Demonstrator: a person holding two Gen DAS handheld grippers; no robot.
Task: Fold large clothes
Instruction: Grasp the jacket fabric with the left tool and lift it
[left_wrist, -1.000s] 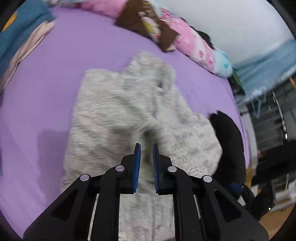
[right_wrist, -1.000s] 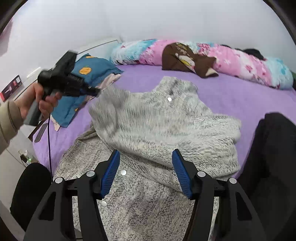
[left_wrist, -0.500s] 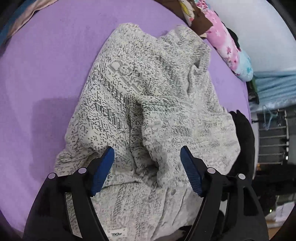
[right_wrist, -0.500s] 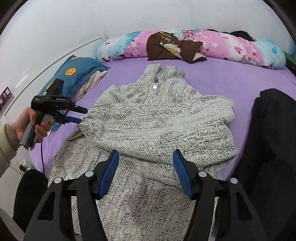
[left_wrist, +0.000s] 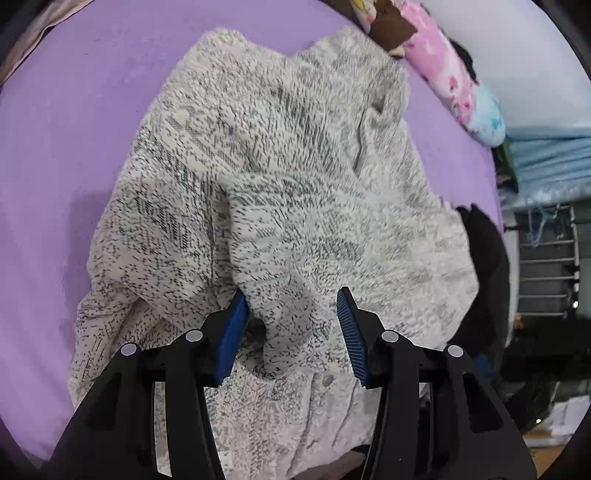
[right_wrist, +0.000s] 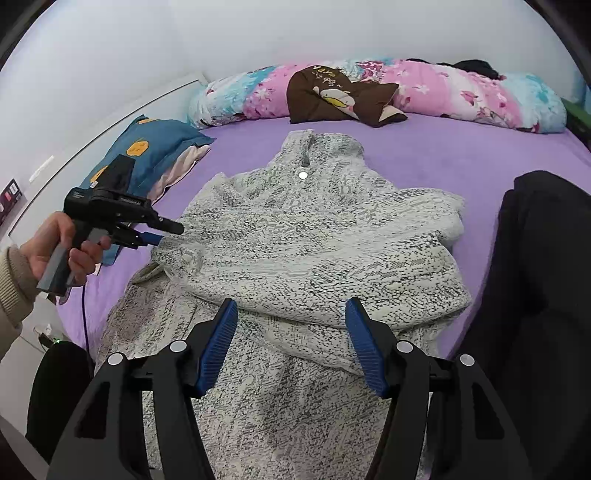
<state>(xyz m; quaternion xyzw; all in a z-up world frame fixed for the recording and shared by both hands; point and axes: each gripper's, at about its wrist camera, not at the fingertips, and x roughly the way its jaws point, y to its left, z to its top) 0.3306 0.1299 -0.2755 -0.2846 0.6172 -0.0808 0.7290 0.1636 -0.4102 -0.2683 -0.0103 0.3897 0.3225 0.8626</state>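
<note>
On the purple bed (right_wrist: 461, 147) the speckled grey sweater (right_wrist: 314, 240) lies spread, a raised fold between the closing left tongs (left_wrist: 291, 328) without being pinched, while the right tongs (right_wrist: 291, 343) hang released above its near hem at six o'clock.

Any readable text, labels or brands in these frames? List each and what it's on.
"yaya~" or close to it, cursive and uncertain: on the brown cushion.
White lettering on the left gripper's body: too small to read.
Dark sign on the wall: too blurred to read.
Grey knit garment: no legible lettering.
</note>
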